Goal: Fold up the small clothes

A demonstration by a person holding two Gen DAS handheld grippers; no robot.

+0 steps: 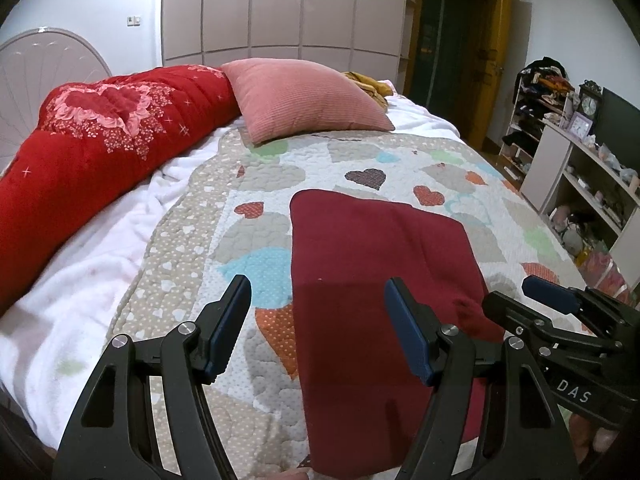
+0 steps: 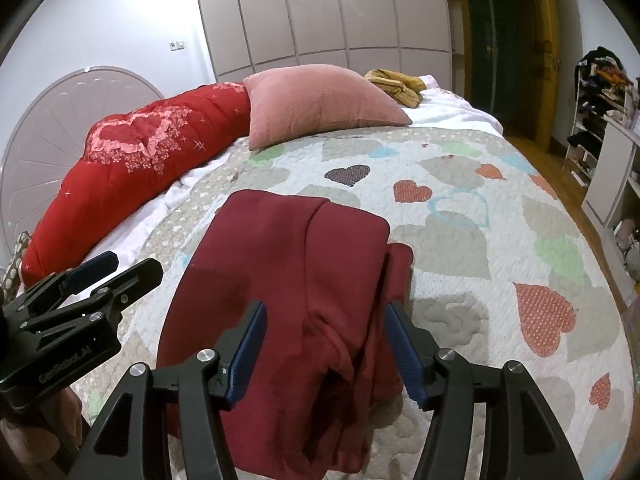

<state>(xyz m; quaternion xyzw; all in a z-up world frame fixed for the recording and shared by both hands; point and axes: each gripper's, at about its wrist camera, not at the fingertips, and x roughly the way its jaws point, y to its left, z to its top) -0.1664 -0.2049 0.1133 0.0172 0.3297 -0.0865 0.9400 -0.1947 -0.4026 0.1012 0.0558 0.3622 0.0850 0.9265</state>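
Both grippers up close and empty: left gripper [image 1: 318, 328] with jaws spread wide, hovering over the near-left edge of the garment; right gripper [image 2: 324, 348] likewise spread apart, hovering over the bunched near-right part; neither touching cloth as far as can be told.

Going big to small from there: bed quilt [image 1: 192, 280] with the heart patchwork, taking up most of both views; red duvet [image 1: 100, 152] rolled along the far left side, headboard [image 1: 44, 60] behind it; dark red garment [image 1: 372, 280] lying flat on the quilt, right in the middle near the front edge, well apart from everything else; pink pillow [image 2: 320, 104] further back; yellow cloth [image 2: 396, 82] crumpled behind the pillow, too far off to say what it is.

As for progress, guessing about halfway or a bit more; garment already looks folded into a rough rectangle, left edge straight and tidy, layers visible along the right side; right near corner still lumpy, with a flap sticking out past the main fold in the right wrist view; so probably one more fold left, plus tucking or smoothing that messy corner; nothing gripped yet for that step; soft knit fabric, likely to slump if lifted by one corner only.
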